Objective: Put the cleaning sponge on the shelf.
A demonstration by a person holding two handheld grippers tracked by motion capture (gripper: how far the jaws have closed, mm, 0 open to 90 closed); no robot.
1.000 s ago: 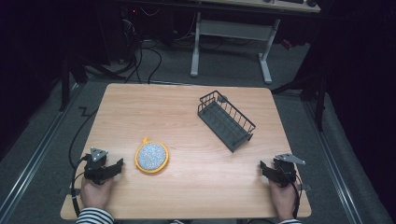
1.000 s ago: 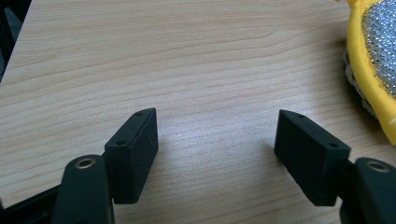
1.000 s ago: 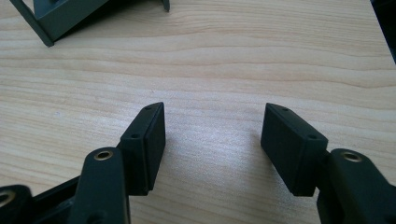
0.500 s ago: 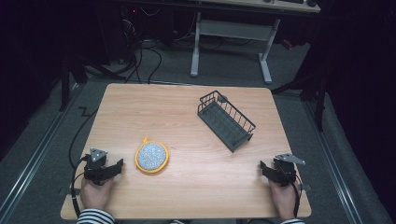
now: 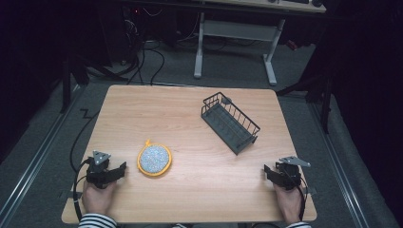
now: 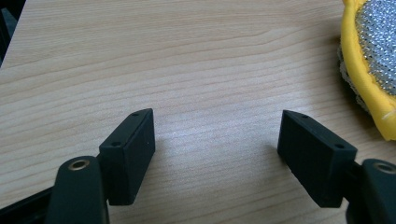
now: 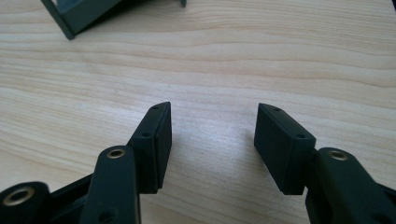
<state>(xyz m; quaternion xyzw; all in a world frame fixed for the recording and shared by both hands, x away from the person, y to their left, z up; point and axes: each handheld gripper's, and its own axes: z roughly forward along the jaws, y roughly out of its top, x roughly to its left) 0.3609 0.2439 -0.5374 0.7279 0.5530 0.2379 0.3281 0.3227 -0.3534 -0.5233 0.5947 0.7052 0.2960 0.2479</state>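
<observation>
A round scouring pad (image 5: 154, 160), glittery silver mesh ringed in yellow with a small yellow loop, lies flat on the counter (image 5: 190, 123) in the lower left of the high view, just right of the left gripper (image 5: 122, 167), whose fingers stand wide apart with nothing between them. Toward the upper right, well apart from it, a dark wire basket (image 5: 230, 123) sits at an angle with nothing in it. At the lower right, the right gripper (image 5: 266, 171) rests on the wood; its fingers have just been closing but remain partly open on bare counter.

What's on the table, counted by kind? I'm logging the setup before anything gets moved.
Round scrubber pad, yellow rim, silvery middle: 1
Dark wire rack: 1
Handheld claws, left claw and right claw, both open and empty: 2
Total: 4
</observation>
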